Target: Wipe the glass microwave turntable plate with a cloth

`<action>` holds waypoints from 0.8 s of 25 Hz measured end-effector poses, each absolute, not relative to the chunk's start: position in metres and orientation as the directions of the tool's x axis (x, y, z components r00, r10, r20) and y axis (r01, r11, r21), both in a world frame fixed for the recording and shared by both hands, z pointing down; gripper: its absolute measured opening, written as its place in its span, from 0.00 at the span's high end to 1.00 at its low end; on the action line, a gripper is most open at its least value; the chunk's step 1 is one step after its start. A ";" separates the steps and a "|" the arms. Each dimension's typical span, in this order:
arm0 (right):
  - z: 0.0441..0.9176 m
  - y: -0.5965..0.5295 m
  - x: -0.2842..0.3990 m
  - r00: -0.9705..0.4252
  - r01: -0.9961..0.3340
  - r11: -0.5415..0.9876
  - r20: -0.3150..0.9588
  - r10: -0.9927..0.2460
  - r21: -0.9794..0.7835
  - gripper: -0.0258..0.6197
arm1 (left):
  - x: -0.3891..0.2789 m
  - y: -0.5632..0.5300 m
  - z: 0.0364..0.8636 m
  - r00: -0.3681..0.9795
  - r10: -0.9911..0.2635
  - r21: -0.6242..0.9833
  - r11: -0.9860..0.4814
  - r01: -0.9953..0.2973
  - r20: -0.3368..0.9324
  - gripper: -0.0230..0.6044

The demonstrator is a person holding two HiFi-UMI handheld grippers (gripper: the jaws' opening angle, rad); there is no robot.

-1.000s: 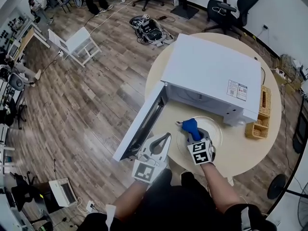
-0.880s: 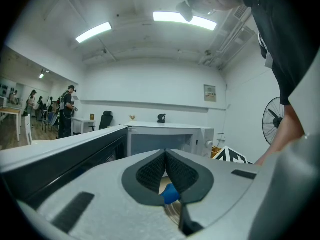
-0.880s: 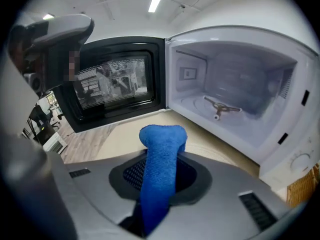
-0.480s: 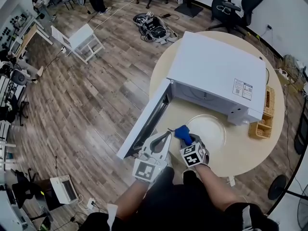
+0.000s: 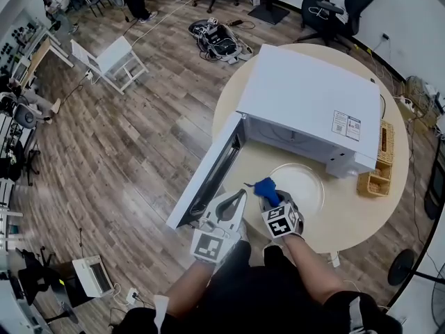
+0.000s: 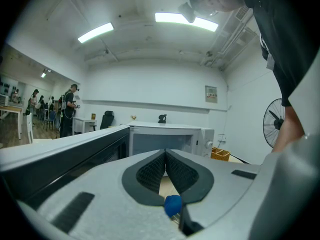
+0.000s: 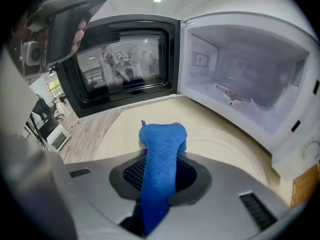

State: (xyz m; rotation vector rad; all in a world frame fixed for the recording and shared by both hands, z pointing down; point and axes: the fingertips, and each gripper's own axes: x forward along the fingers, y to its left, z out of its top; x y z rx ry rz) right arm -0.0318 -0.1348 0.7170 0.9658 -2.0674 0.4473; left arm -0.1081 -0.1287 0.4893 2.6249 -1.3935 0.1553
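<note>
Right gripper (image 5: pixel 270 199) is clenched on the blue cloth (image 5: pixel 265 186), whose roll runs along the jaws. Left gripper (image 5: pixel 235 202), closed on nothing, sits at its 9 o'clock. The plate (image 5: pixel 306 186) lies on the worktop (image 5: pixel 348 221) at 2 o'clock, before the open microwave (image 5: pixel 306 103). A second ago the cloth was further over the glass; now it meets the plate's left rim.
</note>
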 end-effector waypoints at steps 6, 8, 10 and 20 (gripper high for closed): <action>0.719 -0.148 0.006 -0.329 -0.809 0.586 0.784 -0.527 0.055 0.85 | -0.102 -0.126 0.492 0.567 -0.805 0.098 -0.559 -0.823 0.176 0.95; 0.719 -0.151 0.022 -0.309 -0.830 0.556 0.784 -0.539 0.055 0.85 | -0.100 -0.126 0.490 0.571 -0.803 0.101 -0.562 -0.821 0.171 0.95; 0.720 -0.153 0.039 -0.286 -0.849 0.526 0.789 -0.544 0.055 0.85 | -0.097 -0.126 0.489 0.574 -0.802 0.106 -0.564 -0.819 0.166 0.95; 0.718 -0.156 0.119 -0.124 -0.896 0.412 0.795 -0.594 0.168 0.85 | -0.089 -0.124 0.489 0.592 -0.789 0.104 -0.583 -0.806 0.166 0.95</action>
